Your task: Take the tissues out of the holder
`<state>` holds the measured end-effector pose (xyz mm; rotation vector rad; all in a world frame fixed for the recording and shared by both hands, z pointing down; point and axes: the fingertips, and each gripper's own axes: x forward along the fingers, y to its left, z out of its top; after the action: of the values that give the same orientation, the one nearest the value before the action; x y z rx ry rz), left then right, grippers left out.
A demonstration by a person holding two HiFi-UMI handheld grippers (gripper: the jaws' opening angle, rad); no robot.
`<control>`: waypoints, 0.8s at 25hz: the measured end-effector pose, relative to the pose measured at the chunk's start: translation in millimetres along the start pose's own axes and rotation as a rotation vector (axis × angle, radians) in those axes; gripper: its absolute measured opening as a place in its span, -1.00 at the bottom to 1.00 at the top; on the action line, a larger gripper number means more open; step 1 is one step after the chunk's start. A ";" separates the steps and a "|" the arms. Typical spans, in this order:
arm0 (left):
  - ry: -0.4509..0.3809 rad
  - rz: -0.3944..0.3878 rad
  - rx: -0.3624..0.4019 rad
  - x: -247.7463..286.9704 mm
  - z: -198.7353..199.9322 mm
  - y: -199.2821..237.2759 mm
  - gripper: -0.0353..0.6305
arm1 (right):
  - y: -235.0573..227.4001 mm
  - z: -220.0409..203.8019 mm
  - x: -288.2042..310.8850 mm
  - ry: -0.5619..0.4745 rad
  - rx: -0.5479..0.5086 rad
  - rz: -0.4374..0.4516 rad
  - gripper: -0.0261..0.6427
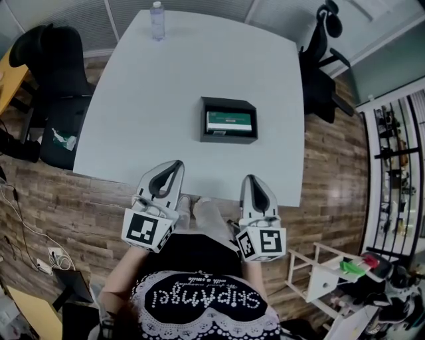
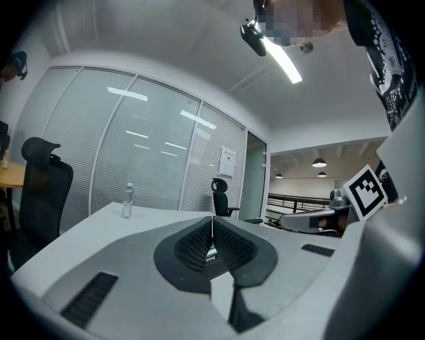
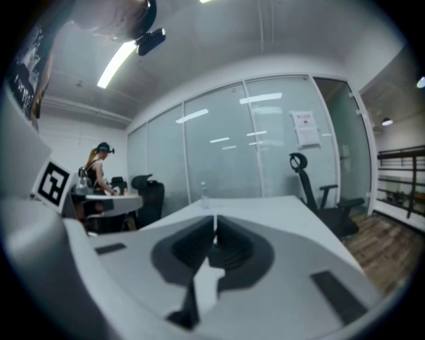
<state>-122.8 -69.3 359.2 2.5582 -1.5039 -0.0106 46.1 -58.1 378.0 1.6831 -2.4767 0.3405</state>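
1. Where the table point(image 1: 133, 99) reaches its far edge, left of that edge's middle, a bottle point(image 1: 157, 20) stands upright, well apart from everything else.
2. Over the near edge hangs the left gripper point(image 1: 176, 164), jaws pressed together with nothing between them (its own view shows them meeting in one thin line).
3. Right of the table's middle sits the holder point(image 1: 204, 121), a black open-topped box well beyond both grippers. The tissues point(image 1: 229, 121), a green-and-white pack, lie flat inside and fill most of it.
4. Also at the near edge, further right, is the right gripper point(image 1: 252, 179), jaws likewise closed on nothing.
5. Handling, as I judge it: the pack looks light and soft, with a slick wrapper that could dent or slip under a hard pinch. The holder may be light enough to lift along with it. The best hold seems to be across the pack's short width, near one end, while the other gripper steadies the holder's wall.
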 end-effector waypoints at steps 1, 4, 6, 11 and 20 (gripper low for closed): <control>0.001 0.003 0.000 2.4 -0.8 -0.2 -0.79 | -2.0 -0.4 1.9 0.004 0.002 0.004 -0.82; 0.012 0.019 -0.009 12.5 -2.6 0.1 -0.79 | -10.0 1.1 9.9 0.012 0.003 0.020 -0.82; 0.016 0.035 -0.019 20.9 -2.0 2.6 -0.79 | -16.5 3.1 17.4 0.019 0.000 0.032 -0.82; 0.007 0.085 -0.014 47.2 4.4 8.6 -0.79 | -40.3 10.8 39.1 0.030 -0.011 0.071 -0.82; -0.014 0.195 -0.009 91.3 9.2 9.4 -0.79 | -89.8 19.9 70.1 0.030 -0.012 0.136 -0.82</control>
<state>-87.0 -154.3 359.1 2.3976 -1.7476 -0.0108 103.9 -158.0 385.1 1.4968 -2.5722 0.3609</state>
